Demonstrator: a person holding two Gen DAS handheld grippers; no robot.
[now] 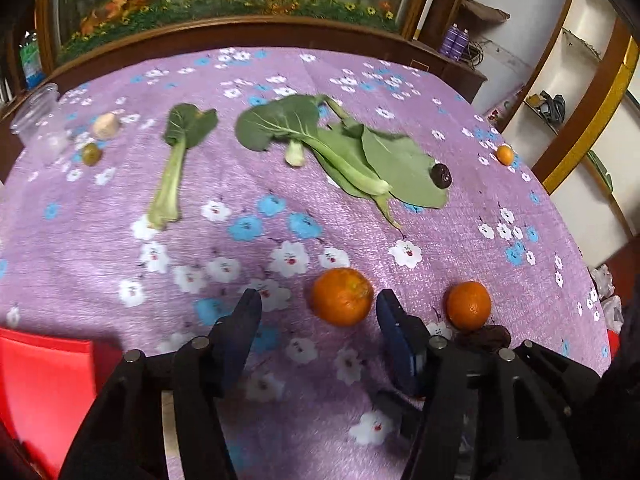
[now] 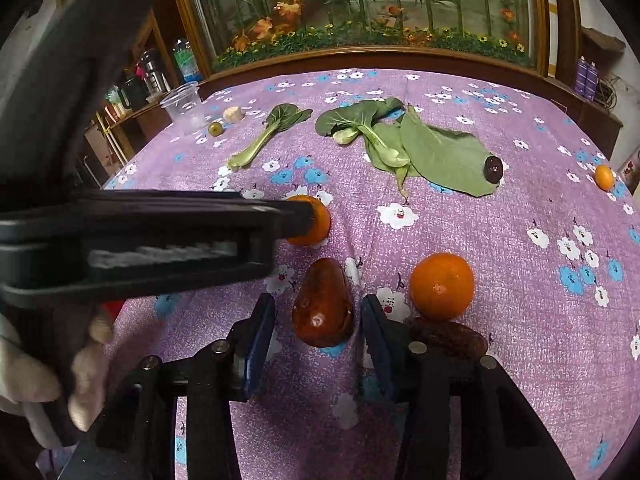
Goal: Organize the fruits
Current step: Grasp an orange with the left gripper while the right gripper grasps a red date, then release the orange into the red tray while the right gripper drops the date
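My left gripper (image 1: pixel 318 312) is open, its right finger beside an orange (image 1: pixel 342 297) that lies just ahead between the tips on the purple flowered cloth. A second orange (image 1: pixel 468 305) lies to its right. My right gripper (image 2: pixel 318 322) is open around a brown-red fruit (image 2: pixel 323 304) on the cloth, not closed on it. An orange (image 2: pixel 442 285) lies right of it, with a dark wrinkled date (image 2: pixel 448 338) below that. The left gripper's body (image 2: pixel 160 236) crosses the right wrist view and hides part of the other orange (image 2: pixel 316 220).
Bok choy leaves (image 1: pixel 340 148) and a single stalk (image 1: pixel 176 160) lie mid-table. A dark date (image 1: pixel 441 175), a small orange fruit (image 1: pixel 505 155), a green fruit (image 1: pixel 91 154), a pale lump (image 1: pixel 106 125) and a clear cup (image 1: pixel 38 120) lie farther off. A red container (image 1: pixel 44 392) sits near left.
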